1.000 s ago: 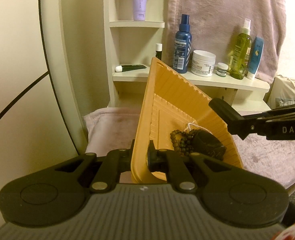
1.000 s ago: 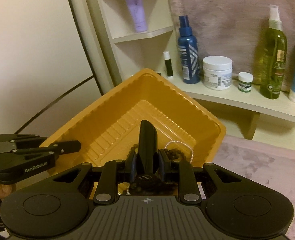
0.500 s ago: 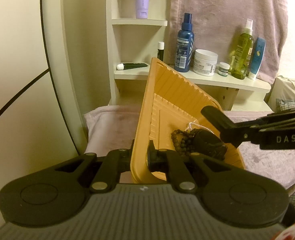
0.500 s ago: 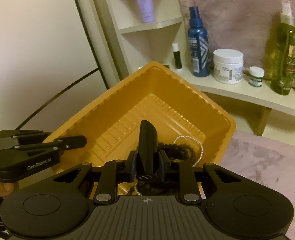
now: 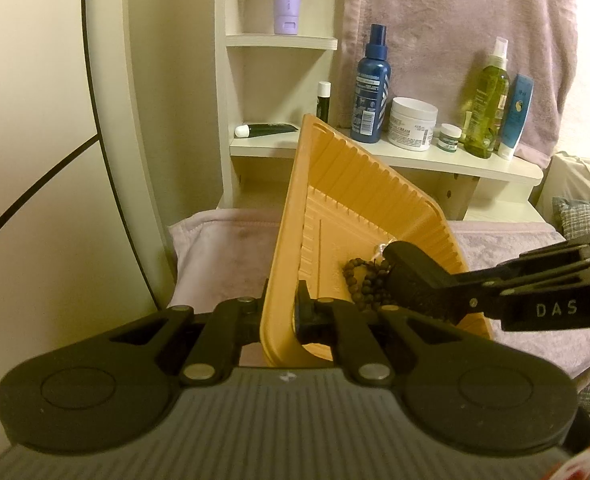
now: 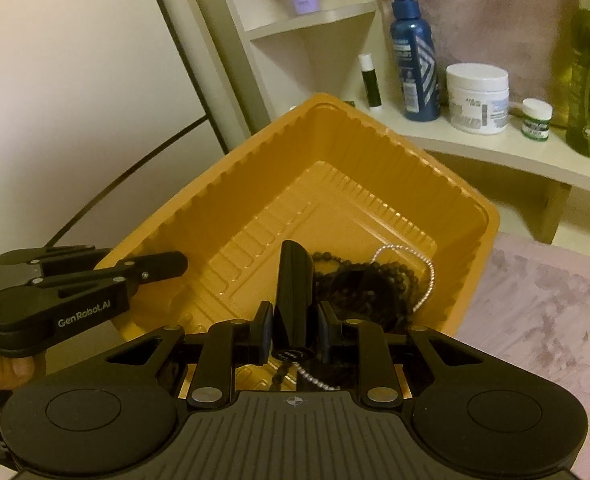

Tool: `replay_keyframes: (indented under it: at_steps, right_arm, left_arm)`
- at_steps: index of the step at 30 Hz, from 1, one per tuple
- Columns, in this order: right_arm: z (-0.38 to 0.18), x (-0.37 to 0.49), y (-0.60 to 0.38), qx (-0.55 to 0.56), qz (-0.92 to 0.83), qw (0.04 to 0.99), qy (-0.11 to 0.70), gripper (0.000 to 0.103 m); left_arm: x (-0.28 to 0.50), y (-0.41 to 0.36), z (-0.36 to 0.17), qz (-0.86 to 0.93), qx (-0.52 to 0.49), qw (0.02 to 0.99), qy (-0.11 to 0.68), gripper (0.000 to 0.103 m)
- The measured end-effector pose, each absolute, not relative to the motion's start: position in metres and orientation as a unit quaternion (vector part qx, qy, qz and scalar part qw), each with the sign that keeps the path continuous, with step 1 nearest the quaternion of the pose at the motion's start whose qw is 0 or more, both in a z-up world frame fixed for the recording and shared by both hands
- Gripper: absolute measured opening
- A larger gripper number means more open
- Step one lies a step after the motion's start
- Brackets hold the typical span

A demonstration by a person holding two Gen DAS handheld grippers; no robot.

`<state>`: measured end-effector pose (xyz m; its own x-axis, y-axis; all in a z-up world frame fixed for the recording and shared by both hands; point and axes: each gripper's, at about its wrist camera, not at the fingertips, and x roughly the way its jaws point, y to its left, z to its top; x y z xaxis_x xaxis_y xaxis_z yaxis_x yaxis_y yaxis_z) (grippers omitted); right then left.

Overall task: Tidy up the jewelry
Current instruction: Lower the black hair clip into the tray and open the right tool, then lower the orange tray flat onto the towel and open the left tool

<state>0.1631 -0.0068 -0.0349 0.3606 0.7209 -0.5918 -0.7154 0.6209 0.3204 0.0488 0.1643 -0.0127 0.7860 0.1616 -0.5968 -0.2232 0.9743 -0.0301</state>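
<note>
Currently your left hand-held gripper point(image 5: 279, 312) is clamped nearly shut on the orange tray's point(image 6: 255, 184) rim, holding it tilted, likely so the beaded bracelets point(image 6: 367, 280) and silver chain point(image 6: 427, 276) pool in the low corner. Your right hand-held gripper point(image 6: 293, 330) is narrowly open, pinching an upright black object point(image 6: 293, 280) I can't identify, right over that pile. Pink cloth point(image 6: 535, 300) lies underneath; shelf point(image 5: 415, 156) behind holds toiletries.
</note>
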Motion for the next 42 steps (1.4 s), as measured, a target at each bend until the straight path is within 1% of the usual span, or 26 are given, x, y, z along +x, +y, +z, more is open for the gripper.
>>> replay_keyframes:
  at_steps: [5,6,7,9,10,15,25,36,42]
  right_arm:
    - [-0.037,0.164,-0.006,0.021,0.447,0.815,0.369,0.024]
    - [-0.037,0.164,-0.007,0.03,0.45,0.813,0.369,0.027]
    - [-0.037,0.165,-0.01,0.038,0.448,0.815,0.365,0.033]
    - [-0.033,0.165,-0.017,0.053,0.438,0.825,0.354,0.04]
    - [-0.031,0.165,-0.02,0.061,0.434,0.828,0.35,0.041]
    - [-0.027,0.17,-0.042,0.087,0.403,0.844,0.343,0.042]
    - [-0.041,0.171,-0.09,0.116,0.336,0.864,0.356,0.044]
    - [-0.048,0.166,-0.096,0.114,0.317,0.867,0.367,0.044]
    - [-0.047,0.163,-0.093,0.109,0.317,0.866,0.37,0.044]
  left_arm:
    - [0.049,0.165,-0.013,0.102,-0.05,0.944,0.311,0.007]
    - [0.049,0.165,-0.013,0.102,-0.05,0.944,0.311,0.007]
    - [0.049,0.165,-0.013,0.103,-0.051,0.943,0.311,0.007]
    - [0.049,0.166,-0.015,0.102,-0.054,0.943,0.312,0.007]
    - [0.049,0.167,-0.015,0.102,-0.056,0.943,0.312,0.007]
    - [0.049,0.168,-0.016,0.101,-0.059,0.943,0.313,0.007]
    - [0.049,0.184,-0.026,0.095,-0.089,0.937,0.325,0.007]
    - [0.048,0.217,-0.056,0.1,-0.166,0.917,0.348,0.008]
    - [0.045,0.236,-0.072,0.096,-0.222,0.905,0.351,0.013]
